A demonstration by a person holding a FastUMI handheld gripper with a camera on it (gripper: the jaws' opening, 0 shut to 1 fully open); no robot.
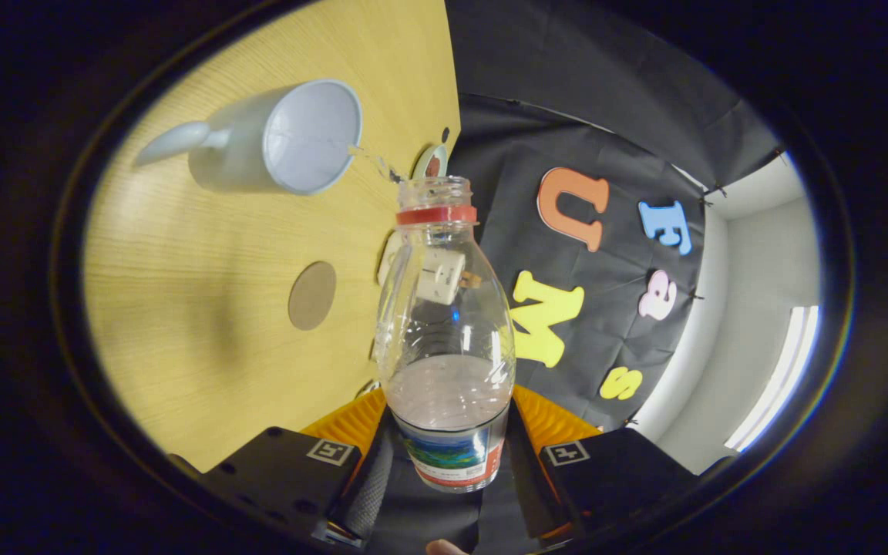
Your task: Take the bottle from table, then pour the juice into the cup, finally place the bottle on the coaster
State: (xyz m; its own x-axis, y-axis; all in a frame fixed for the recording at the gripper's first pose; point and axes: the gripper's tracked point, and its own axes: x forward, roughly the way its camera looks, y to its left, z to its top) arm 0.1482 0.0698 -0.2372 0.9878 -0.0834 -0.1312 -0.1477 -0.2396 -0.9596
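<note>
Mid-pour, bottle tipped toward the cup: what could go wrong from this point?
1. The thin stream leaves the bottle mouth and meets the cup right at its rim, so a small drift could spill juice onto the wooden table.
2. The gripper is shut on the bottle low down, near its label; the smooth plastic may slip or swing as liquid shifts.
3. The round coaster lies close beside the cup, so setting the bottle down could knock the cup.

Bright, even light falls from a glowing strip lamp [779, 378] past the wall, putting small glints on the clear bottle [446, 331] and a soft shadow on the wooden table [205, 308], while fisheye bending curves the sharp, unblurred scene at its rim.
</note>
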